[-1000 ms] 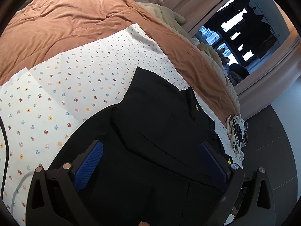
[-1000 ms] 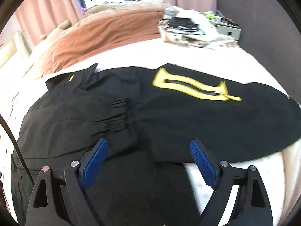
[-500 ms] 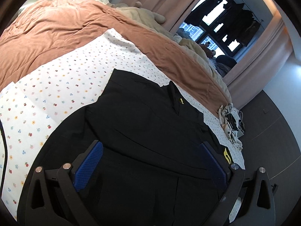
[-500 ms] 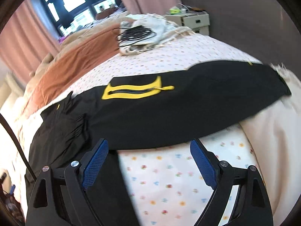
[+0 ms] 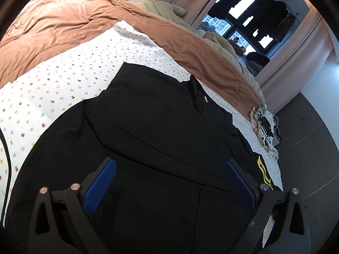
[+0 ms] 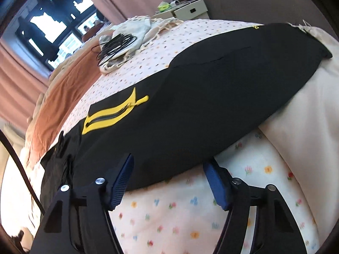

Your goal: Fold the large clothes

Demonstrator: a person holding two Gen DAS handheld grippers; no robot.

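Note:
A large black garment (image 5: 152, 131) lies spread on a flower-print sheet (image 5: 70, 78), with folds across its middle. It has a yellow zip pocket (image 6: 112, 116), also seen at the right in the left wrist view (image 5: 263, 169). My left gripper (image 5: 169, 182) is open and empty, hovering over the garment's lower part. My right gripper (image 6: 171, 180) is open and empty, low at the near edge of the garment (image 6: 211, 89), with its blue pads (image 6: 122, 177) on either side of that edge.
A rust-brown duvet (image 5: 70, 25) covers the far side of the bed. A pale cloth with black cables (image 6: 120, 42) lies beyond the garment. A white box (image 6: 190, 8) stands by the wall. Window and pink curtains (image 5: 250, 17) lie behind.
The right gripper has swung right and dropped low to the garment's near edge. The left gripper has shifted a little over the garment. Both stay open.

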